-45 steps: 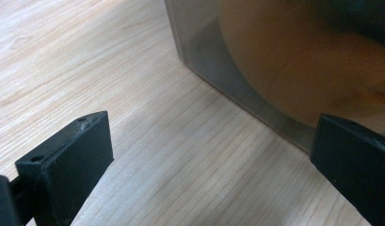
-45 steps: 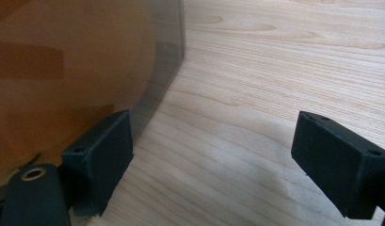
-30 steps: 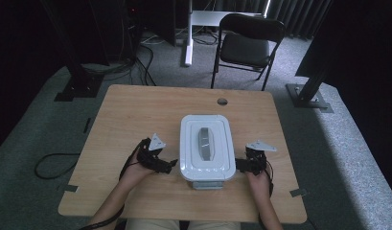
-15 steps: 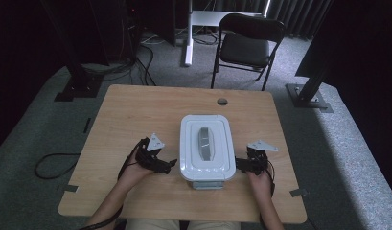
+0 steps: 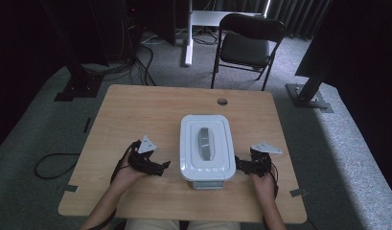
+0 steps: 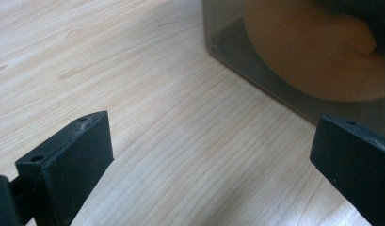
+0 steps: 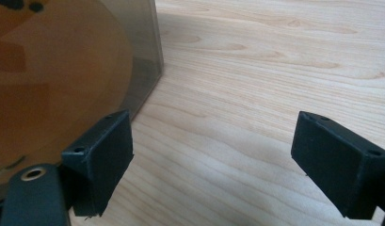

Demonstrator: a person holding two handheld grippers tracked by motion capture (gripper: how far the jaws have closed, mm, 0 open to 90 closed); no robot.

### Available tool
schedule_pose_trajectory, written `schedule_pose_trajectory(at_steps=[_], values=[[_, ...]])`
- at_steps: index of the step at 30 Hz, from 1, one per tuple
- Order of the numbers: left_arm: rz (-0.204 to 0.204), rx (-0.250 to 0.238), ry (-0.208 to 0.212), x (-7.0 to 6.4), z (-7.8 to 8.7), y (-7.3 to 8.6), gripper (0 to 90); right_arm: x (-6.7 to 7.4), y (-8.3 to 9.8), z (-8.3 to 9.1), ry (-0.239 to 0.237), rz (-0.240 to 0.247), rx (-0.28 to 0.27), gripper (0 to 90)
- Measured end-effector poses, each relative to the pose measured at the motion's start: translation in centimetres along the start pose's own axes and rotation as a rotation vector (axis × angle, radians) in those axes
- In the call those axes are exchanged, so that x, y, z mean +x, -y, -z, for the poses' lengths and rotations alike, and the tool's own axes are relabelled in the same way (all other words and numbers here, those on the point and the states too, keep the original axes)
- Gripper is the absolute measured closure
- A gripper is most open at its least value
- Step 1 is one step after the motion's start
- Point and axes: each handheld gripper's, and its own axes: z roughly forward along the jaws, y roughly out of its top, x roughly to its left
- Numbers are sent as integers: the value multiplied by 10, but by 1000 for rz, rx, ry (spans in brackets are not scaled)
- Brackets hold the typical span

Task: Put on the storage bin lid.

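A white lidded box [image 5: 206, 146] with a grey handle on its lid stands near the middle of the wooden table [image 5: 136, 115]. My left gripper [image 5: 161, 166] sits just left of the box, jaws open and pointed at its side. My right gripper [image 5: 239, 165] sits just right of the box, open too. In the left gripper view the box's smoky clear wall [image 6: 275, 80] fills the upper right, with something orange-tan [image 6: 317, 52] inside. In the right gripper view the same kind of wall [image 7: 63, 70] stands at the left, beside my left fingertip [image 7: 103, 160]. Nothing lies between either pair of jaws.
A small round hole [image 5: 222, 101] is in the table behind the box. A black folding chair [image 5: 246, 45] stands beyond the far edge. Black stand bases [image 5: 78, 86] and cables lie on the grey carpet around the table.
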Motion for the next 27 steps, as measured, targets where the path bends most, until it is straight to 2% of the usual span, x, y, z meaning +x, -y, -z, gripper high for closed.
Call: schedule_pose_trajectory(at_steps=[17, 27], values=[[36, 39, -38, 12, 11, 26, 5, -7, 15, 14, 29, -14, 5, 129], [85, 42, -64, 20, 20, 47, 5, -10, 20, 17, 47, -18, 6, 129]])
